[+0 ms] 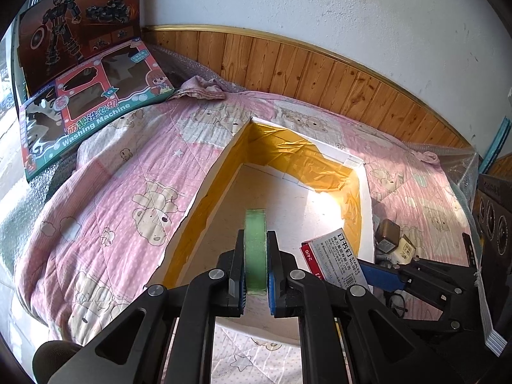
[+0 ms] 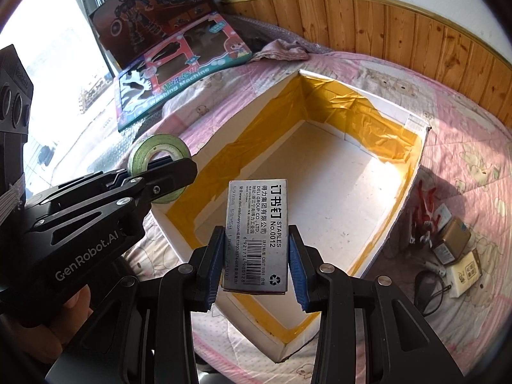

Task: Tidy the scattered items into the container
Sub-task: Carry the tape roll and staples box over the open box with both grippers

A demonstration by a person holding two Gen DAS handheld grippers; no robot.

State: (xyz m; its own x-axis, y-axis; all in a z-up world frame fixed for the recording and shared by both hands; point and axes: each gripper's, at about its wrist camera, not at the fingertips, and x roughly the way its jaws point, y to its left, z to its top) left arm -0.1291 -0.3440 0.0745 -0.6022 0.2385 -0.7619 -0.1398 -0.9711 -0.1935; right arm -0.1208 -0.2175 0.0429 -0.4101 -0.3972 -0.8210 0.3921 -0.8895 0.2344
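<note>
A white box lined with yellow tape (image 1: 204, 204) (image 2: 412, 172) lies open on the pink bedspread; its floor is bare. My left gripper (image 1: 255, 268) (image 2: 160, 172) is shut on a green tape roll (image 1: 255, 249) (image 2: 150, 153), held on edge above the box's near left side. My right gripper (image 2: 255, 256) (image 1: 384, 276) is shut on a grey staples box (image 2: 257, 233) (image 1: 332, 259), held over the box's near end. Small cartons (image 2: 454, 243) (image 1: 396, 240), red-handled pliers (image 2: 422, 201) and a black round item (image 2: 427, 291) lie on the bedspread right of the box.
Two toy cartons (image 1: 86, 96) (image 2: 179, 76) lean at the far left of the bed. A wood-panelled wall (image 1: 320, 73) (image 2: 416, 38) runs behind. A crumpled cloth (image 1: 201, 88) (image 2: 281, 51) lies near the far edge. A person's hand (image 2: 76, 304) holds the left gripper.
</note>
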